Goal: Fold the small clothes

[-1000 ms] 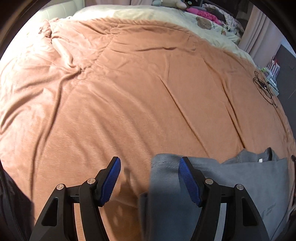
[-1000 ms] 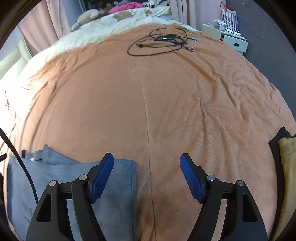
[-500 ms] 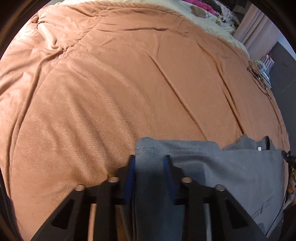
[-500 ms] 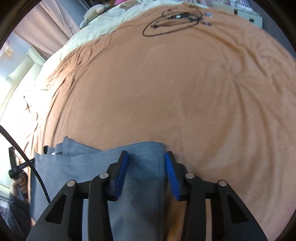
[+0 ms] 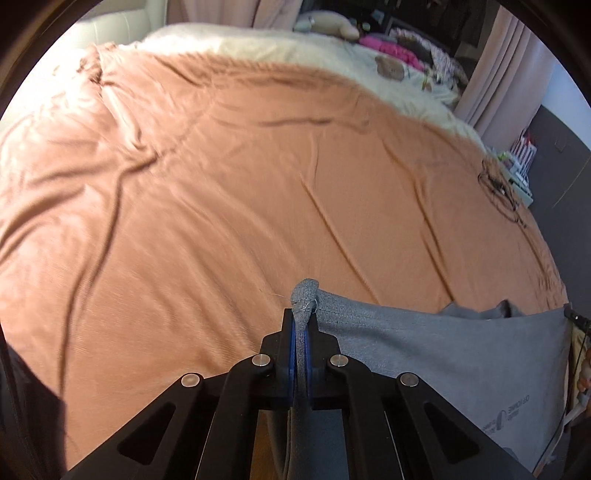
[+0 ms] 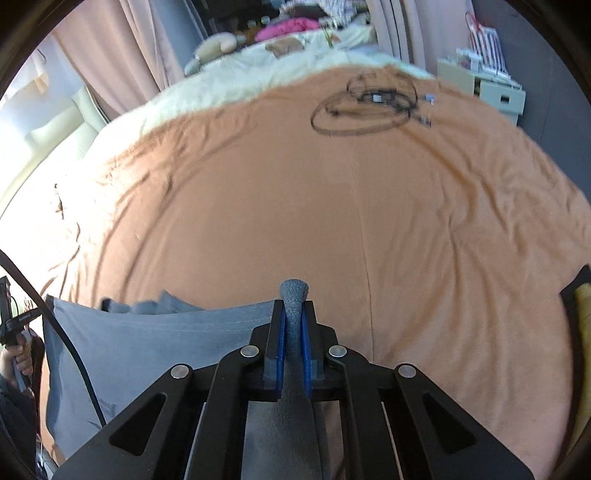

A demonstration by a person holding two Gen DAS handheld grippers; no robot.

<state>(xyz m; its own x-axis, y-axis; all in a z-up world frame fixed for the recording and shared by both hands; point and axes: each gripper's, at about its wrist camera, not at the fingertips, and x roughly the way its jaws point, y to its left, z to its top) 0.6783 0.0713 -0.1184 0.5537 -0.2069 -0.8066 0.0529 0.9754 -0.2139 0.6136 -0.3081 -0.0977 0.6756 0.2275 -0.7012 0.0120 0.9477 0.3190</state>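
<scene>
My work surface is a bed w/ an orange-brown blanket point(image 5: 229, 192) spread over it, creased on the left. A cream cover point(image 6: 236, 85) shows at the far end, w/ a plush toy point(image 6: 212, 46) and pink clothes point(image 6: 286, 27) on it. A coiled black cable point(image 6: 369, 107) lies far right; dark and yellow fabric point(image 6: 581, 317) sits at the right edge.

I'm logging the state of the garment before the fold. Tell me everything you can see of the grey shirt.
The grey shirt is a soft knit with a stitched hem and small pale print near one edge. It lies spread on the orange bedspread, neckline bunched at its far side. The left hand-held gripper and the right hand-held gripper are each shut on a corner, a nub of cloth poking out past the blue pads, the edge between them pulled taut.
</scene>
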